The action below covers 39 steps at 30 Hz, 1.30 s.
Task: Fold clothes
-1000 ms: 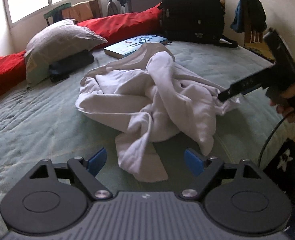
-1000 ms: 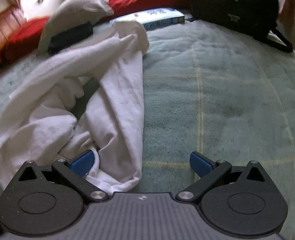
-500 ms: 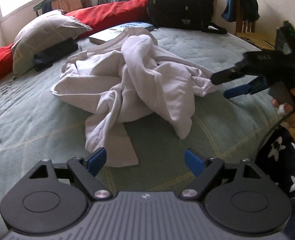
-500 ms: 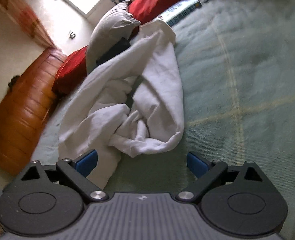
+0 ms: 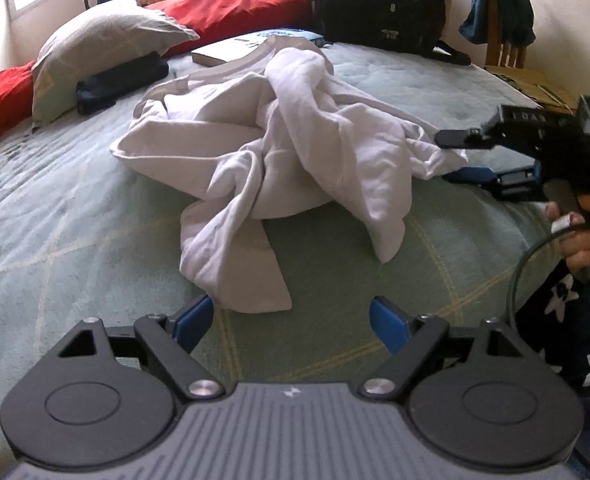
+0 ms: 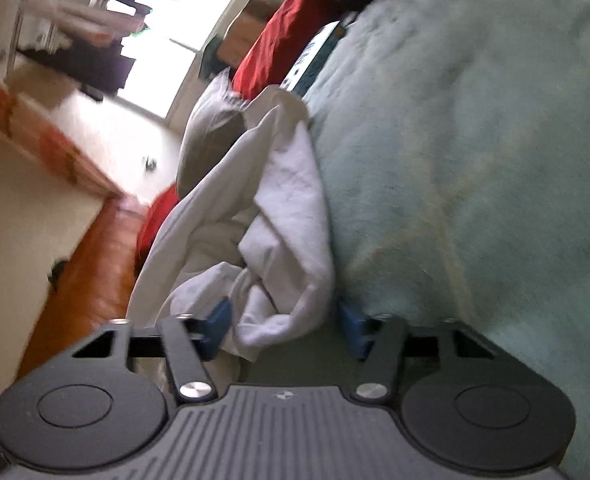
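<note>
On the pale green quilted bed, the crumpled white cotton garment lies in a twisted heap near the middle, one flat tail trailing toward the left tongs. Those tongs hang apart just short of that tail, nothing between the blue pads. The right tongs are rolled on their side at the garment's right edge; their jaws have just been closing, and a bunched fold of cloth sits between them — the pads look not yet pressed on it. The fabric reads as light, limp and non-slippery: it will sag and drag, never hold shape, so a single pinch will lift a tangle. Better to take a hem or a corner at two well-separated points — the free tail for the left, the outer edge for the right — and draw it flat.
</note>
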Tool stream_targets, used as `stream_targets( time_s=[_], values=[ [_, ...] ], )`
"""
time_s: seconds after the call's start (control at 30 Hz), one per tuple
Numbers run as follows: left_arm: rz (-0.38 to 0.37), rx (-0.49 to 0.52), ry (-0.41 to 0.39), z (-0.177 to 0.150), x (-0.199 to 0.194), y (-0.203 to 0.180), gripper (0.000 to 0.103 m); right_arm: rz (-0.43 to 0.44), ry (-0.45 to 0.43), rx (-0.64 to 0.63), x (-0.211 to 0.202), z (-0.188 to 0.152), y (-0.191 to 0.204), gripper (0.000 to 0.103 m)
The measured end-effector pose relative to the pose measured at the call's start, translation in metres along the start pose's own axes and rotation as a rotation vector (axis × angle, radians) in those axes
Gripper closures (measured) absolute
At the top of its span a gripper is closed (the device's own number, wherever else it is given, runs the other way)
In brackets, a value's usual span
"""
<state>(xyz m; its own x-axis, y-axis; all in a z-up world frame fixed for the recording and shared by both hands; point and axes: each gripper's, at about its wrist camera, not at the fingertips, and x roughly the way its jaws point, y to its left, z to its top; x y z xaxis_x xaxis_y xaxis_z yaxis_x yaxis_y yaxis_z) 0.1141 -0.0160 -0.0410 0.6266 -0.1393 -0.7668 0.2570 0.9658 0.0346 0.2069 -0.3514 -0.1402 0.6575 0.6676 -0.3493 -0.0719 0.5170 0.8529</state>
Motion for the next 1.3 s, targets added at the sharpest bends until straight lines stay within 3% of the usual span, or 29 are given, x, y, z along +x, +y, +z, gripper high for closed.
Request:
stream_targets(
  time_s=[0.13,0.2,0.3,0.53,0.67,0.83,1.0,1.3],
  values=[
    [0.003,-0.006,0.000,0.000,0.001,0.000,0.018,-0.052,0.009,0.016,0.014,0.006,0.005,0.068],
    [0.003,-0.011,0.000,-0.001,0.000,0.001,0.018,-0.100,0.016,-0.023,0.020,0.007,0.012,0.086],
    [0.013,-0.012,-0.003,-0.001,-0.003,0.004,0.018,-0.170,0.025,-0.123,0.016,0.014,0.024,0.089],
    [0.020,-0.025,-0.023,0.000,-0.008,0.010,0.018,-0.467,-0.027,-0.468,-0.002,0.048,0.070,0.089],
    [0.017,-0.026,-0.032,0.000,-0.011,0.011,0.018,-0.628,-0.071,-0.595,-0.008,0.071,0.086,0.090],
    [0.016,-0.035,-0.043,0.001,-0.013,0.014,0.018,-0.766,-0.145,-0.711,-0.020,0.094,0.104,0.090],
    [0.007,-0.051,-0.045,-0.001,-0.012,0.018,0.018,-0.722,-0.151,-0.757,-0.025,0.090,0.128,0.090],
    [0.010,-0.071,-0.052,-0.007,-0.017,0.026,0.018,-0.492,0.067,-0.815,0.035,0.027,0.156,0.089]
  ],
)
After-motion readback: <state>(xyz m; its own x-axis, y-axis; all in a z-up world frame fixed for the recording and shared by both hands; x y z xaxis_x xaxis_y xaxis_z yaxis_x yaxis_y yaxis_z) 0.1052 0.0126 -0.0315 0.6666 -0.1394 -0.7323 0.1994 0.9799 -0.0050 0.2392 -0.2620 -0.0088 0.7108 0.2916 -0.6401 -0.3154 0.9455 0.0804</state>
